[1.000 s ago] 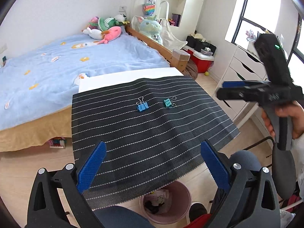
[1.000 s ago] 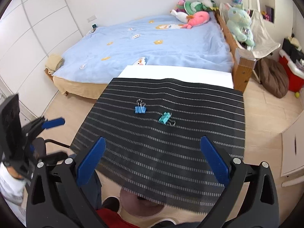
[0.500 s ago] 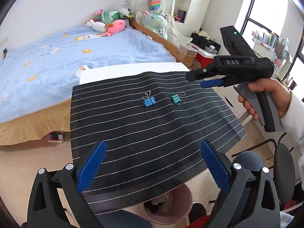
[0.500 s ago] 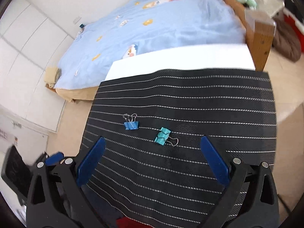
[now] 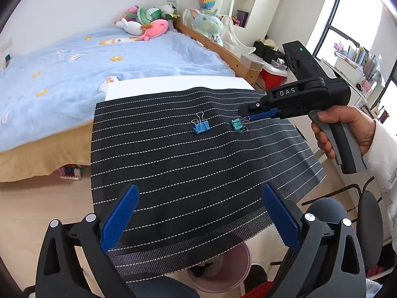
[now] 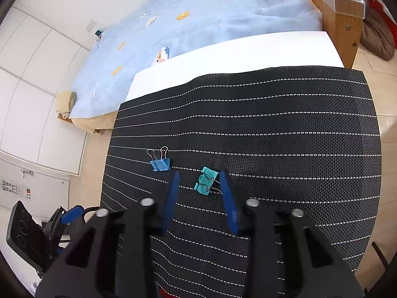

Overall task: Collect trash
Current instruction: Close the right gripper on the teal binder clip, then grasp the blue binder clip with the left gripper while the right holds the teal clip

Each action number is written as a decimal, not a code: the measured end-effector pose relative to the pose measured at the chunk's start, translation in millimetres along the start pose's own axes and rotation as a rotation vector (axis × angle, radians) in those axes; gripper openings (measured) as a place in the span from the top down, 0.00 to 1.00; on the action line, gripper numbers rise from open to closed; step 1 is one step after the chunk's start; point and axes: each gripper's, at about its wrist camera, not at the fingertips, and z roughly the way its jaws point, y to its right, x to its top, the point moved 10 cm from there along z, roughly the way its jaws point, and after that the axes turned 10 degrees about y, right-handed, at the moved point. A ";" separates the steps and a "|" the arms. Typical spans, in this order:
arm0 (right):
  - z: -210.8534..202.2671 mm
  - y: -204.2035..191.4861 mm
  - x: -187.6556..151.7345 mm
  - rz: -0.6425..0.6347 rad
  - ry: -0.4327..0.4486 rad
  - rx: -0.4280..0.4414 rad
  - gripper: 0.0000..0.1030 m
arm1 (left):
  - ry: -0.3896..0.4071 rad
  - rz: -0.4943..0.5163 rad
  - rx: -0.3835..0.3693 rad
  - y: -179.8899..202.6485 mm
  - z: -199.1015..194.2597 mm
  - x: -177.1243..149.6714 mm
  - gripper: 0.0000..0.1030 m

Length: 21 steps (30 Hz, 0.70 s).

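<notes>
A teal binder clip and a blue binder clip lie on a black striped mat. My right gripper is open, low over the mat, its jaws standing on either side of the teal clip without closing on it. In the left wrist view the right gripper reaches in from the right, tips at the teal clip, with the blue clip to its left. My left gripper is open and empty, above the mat's near edge. A pink trash bin stands below that edge.
The mat covers a white table next to a bed with a blue blanket. Plush toys lie at the bed's head. A dark chair stands at the right. Drawers and a window are at the far right.
My right gripper has come down and forward to the teal clip and its jaws have narrowed around it. The left gripper has stayed nearly still.
</notes>
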 end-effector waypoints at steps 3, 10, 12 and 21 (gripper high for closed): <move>1.9 1.2 0.5 -0.001 -0.004 -0.006 0.81 | -0.003 0.002 -0.003 0.8 1.2 -0.1 0.07; 0.8 4.9 -0.6 0.000 -0.004 -0.006 0.99 | 0.000 0.006 -0.006 2.9 2.6 4.6 0.07; -1.0 4.6 -0.1 -0.002 0.004 -0.005 0.99 | 0.001 0.010 -0.005 3.6 3.7 7.1 0.07; -26.4 0.2 2.3 -0.013 0.052 0.022 0.99 | 0.016 0.042 -0.007 8.0 16.3 33.1 0.07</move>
